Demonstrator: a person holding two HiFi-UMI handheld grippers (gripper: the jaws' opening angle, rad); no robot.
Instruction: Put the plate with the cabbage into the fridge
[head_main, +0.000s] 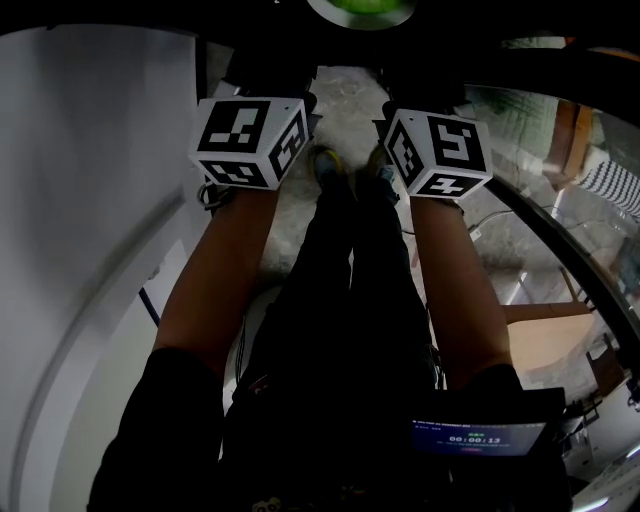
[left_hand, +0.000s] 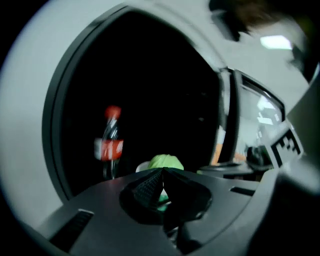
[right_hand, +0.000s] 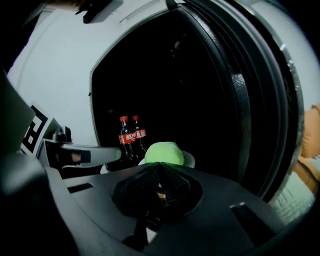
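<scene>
Forearms first, since they fill the head view, both reaching forward with the marker cubes side by side. Past those, the left gripper and right gripper each look pinched down narrow on the near rim of the plate; you can see a sliver of white caught between the jaws in both gripper views. So the plate is up in the air, carried between the two, right at the mouth of the open fridge and not set down yet.

The cabbage sits on the plate just beyond the jaws, round and loose as far as I can tell. Further in, the cola bottles stand in the dark interior, off to the left.

What worries me: two thin rim pinches on one side, so if one gripper dips or gets ahead of the other the plate tilts and the cabbage rolls off. Also, pushing in blind could clip those bottles and knock them over.
</scene>
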